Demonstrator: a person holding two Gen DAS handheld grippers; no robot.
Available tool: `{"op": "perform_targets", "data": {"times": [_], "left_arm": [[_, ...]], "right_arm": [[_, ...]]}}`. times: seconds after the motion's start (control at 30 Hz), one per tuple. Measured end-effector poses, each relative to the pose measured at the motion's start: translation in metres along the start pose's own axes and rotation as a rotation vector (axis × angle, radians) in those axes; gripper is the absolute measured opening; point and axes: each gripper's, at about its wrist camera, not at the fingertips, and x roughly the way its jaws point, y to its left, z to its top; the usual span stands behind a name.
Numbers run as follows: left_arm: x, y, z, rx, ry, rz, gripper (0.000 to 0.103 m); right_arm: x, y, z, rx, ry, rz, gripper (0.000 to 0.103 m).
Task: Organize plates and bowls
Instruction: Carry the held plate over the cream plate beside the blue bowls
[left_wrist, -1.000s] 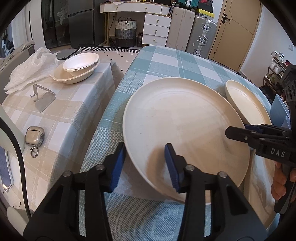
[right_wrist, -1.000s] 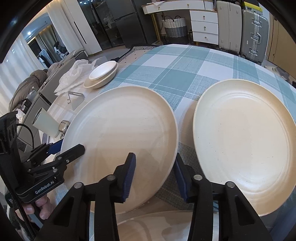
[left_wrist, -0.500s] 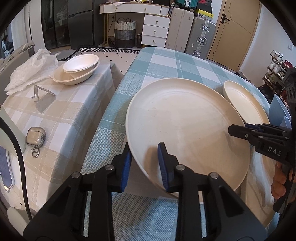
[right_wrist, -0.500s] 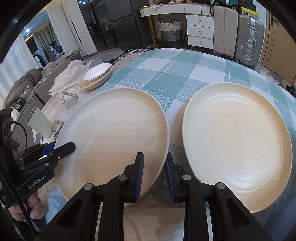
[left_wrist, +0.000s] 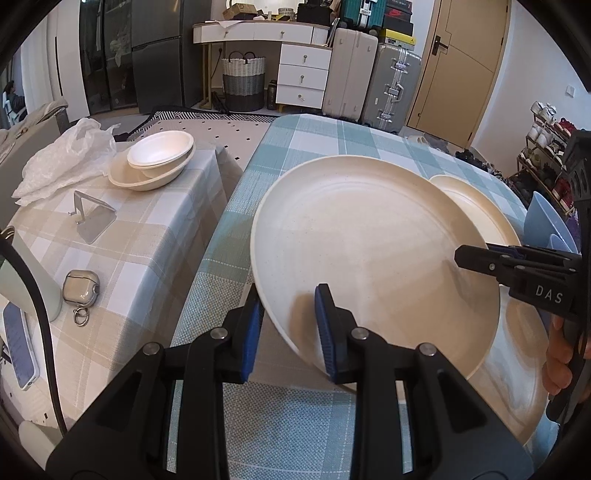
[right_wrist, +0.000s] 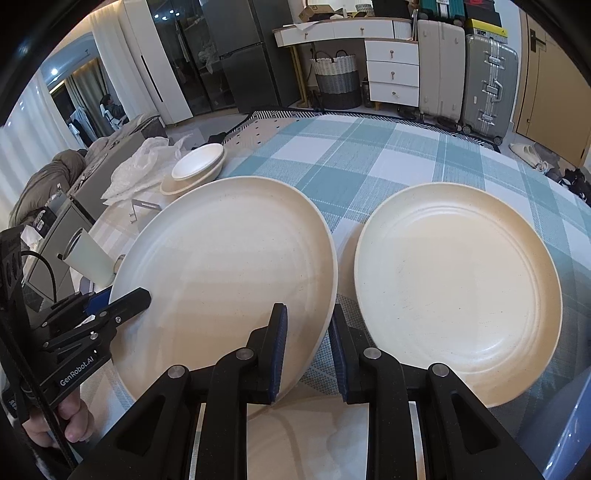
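Over the teal-checked counter (left_wrist: 332, 140), a large cream plate (left_wrist: 369, 251) is held tilted off the cloth by both grippers at once. The left gripper (left_wrist: 290, 325) points steeply down and pinches the plate's near-left rim, one blue pad above the rim and one below it. The right gripper (right_wrist: 306, 347) also slants down and pinches the opposite edge of the same plate (right_wrist: 229, 273), its blue pads pressed against the rim from either side. Both sets of jaws have just been closing on that rim.

In the left wrist view the right gripper (left_wrist: 476, 258) reaches in from the right edge, with a person's fingers (left_wrist: 557, 358) wrapped around its handle. In the right wrist view the left gripper (right_wrist: 122, 302) comes in from the lower left, a hand (right_wrist: 62, 421) below it.

A second cream plate (right_wrist: 458, 295) lies flat on the counter just beside the lifted one. Another pale plate (right_wrist: 306, 435) lies under the gripper tips. On the beige-checked side counter (left_wrist: 140, 251) sit stacked bowls (left_wrist: 155, 158), near a crumpled plastic bag (left_wrist: 62, 162), a metal stand (left_wrist: 92, 218) and an earbud case (left_wrist: 81, 291).
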Motion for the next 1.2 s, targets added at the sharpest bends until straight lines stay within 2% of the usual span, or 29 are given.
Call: {"op": "perform_targets", "data": {"times": [0.67,1.2], "left_arm": [[-0.053,-0.036,0.004,0.064,-0.073,-0.058,0.025],[-0.089,-0.077,-0.003,0.148,-0.102,-0.113,0.025]], "right_arm": [[-0.063,-0.002,-0.017,0.030,-0.059,-0.045,0.023],[-0.122,-0.014,-0.054,0.112,-0.121,-0.087,0.023]]}}
